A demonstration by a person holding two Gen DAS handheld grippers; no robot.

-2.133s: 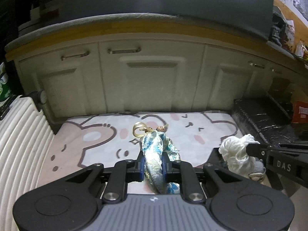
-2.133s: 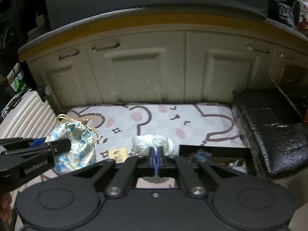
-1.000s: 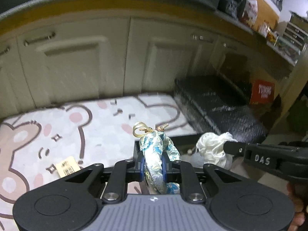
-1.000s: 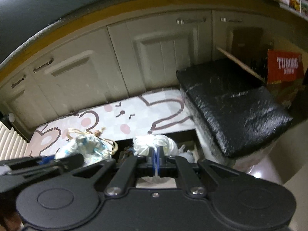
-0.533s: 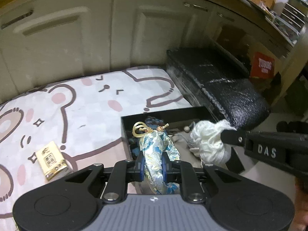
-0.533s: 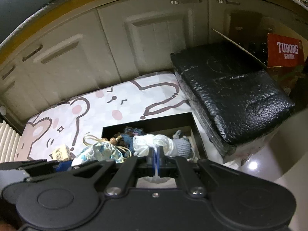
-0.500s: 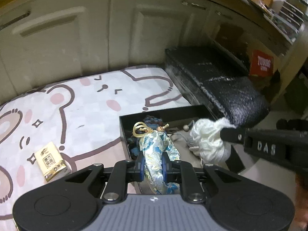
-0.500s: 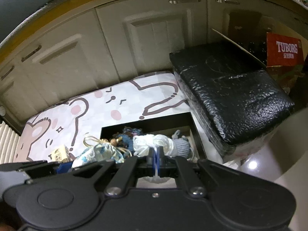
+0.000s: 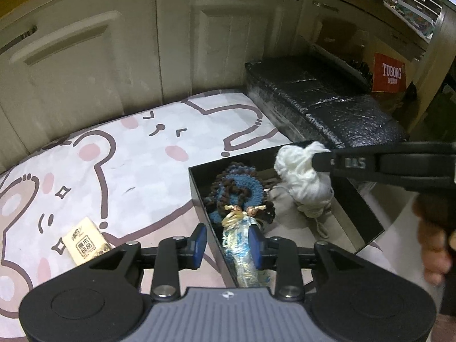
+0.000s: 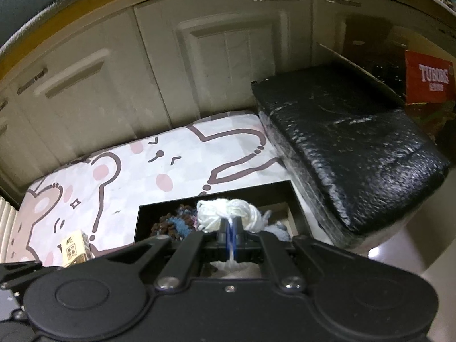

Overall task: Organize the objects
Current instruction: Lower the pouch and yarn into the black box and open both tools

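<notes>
**Q:** Which step is in hand?

**A:** Drop-off. My left tongs sit over the near left corner of the black box, jaws opening. The brocade pouch stands between the pads, its cord end lying by the blue crochet piece already inside. Left pad is clear of the cloth; on the right I cannot tell.

**Q:** And the right?

**A:** Right tongs are pressed together, pinching the white yarn bundle by a strand, above the box.

**Q:** Next move?

**A:** My judgement: spread the left jaws wider so the pouch settles, then withdraw upward. Then release the yarn into the bare right half. The small tissue pack on the bear-print mat remains to collect.
</notes>
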